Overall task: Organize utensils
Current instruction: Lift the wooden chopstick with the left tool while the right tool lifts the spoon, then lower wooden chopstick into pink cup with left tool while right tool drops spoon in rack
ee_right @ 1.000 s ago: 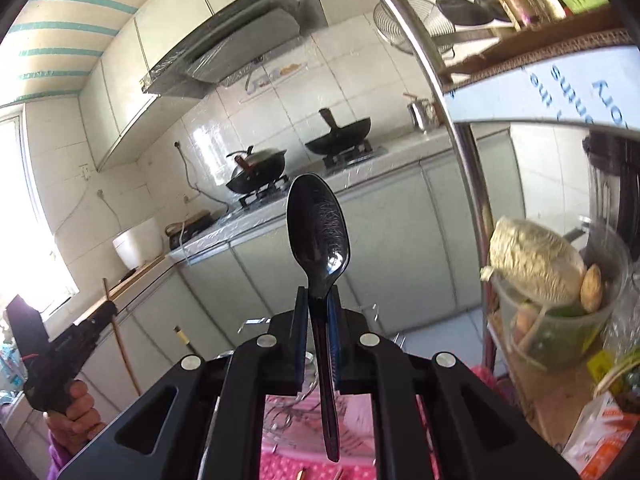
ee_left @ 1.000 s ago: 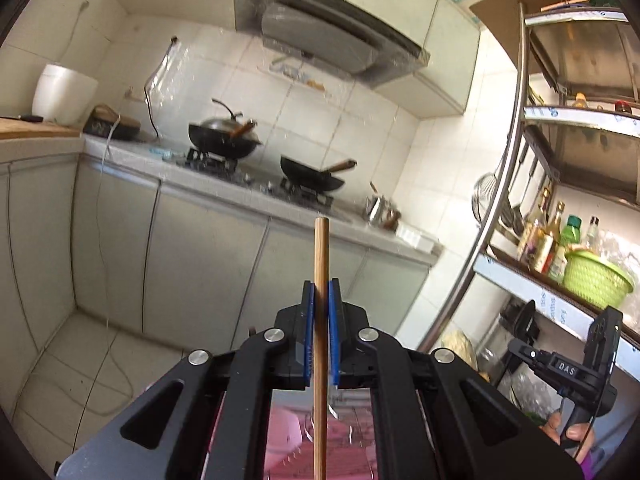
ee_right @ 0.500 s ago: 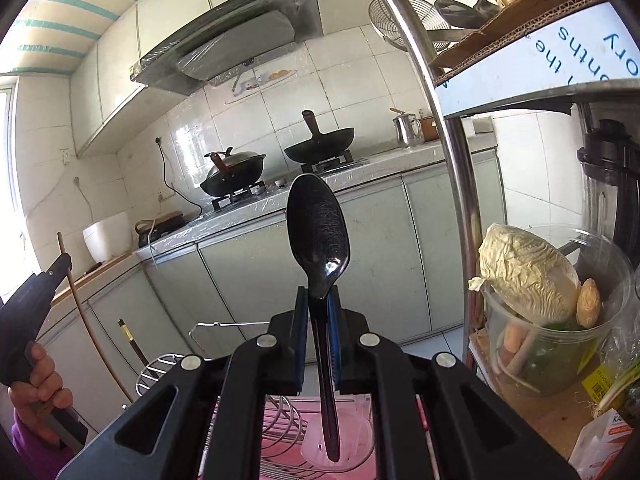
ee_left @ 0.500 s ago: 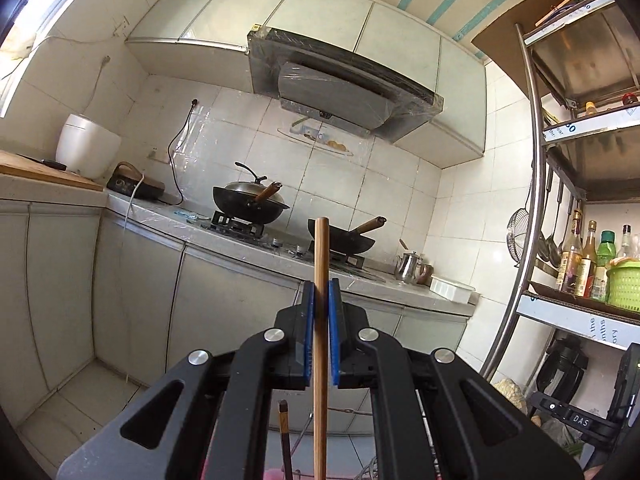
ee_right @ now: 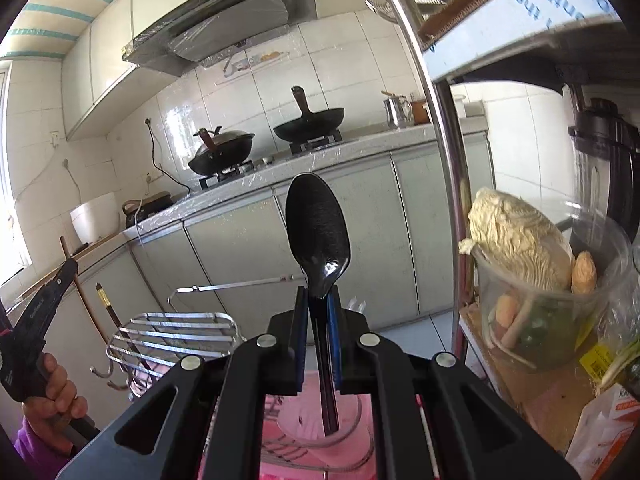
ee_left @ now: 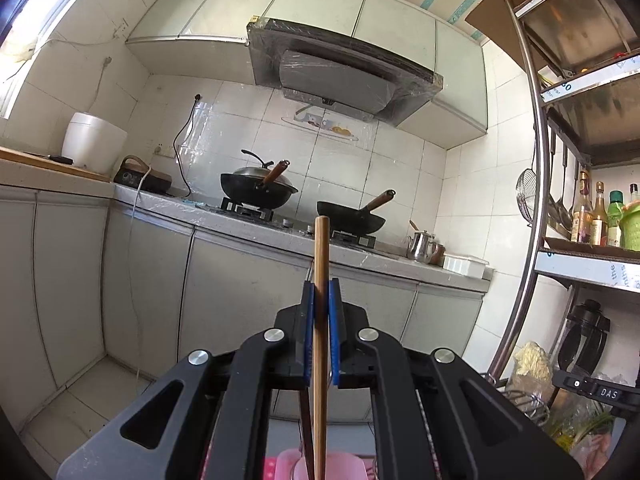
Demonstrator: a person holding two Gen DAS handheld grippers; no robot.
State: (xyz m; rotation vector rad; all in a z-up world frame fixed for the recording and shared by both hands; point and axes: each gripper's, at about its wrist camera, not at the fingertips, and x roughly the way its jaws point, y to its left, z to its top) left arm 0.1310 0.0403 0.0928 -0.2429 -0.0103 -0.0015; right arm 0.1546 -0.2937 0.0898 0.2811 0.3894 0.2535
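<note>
Kitchen backdrop; left tongs (ee_left: 320,292) clamp upright chopstick (ee_left: 321,280); right tongs (ee_right: 318,300) clamp black spoon (ee_right: 318,232), bowl up.

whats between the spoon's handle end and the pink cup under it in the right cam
Nothing: in the right wrist view the black spoon hangs from the right gripper over the pink cup, with only open air between them.

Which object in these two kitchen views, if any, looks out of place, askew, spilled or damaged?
Nothing stands out. The left tongs grip an upright brown wooden chopstick, and the right tongs grip an upright glossy black plastic spoon, bowl uppermost. Both hang above a pink plastic cup. No spill or damage shows.
</note>
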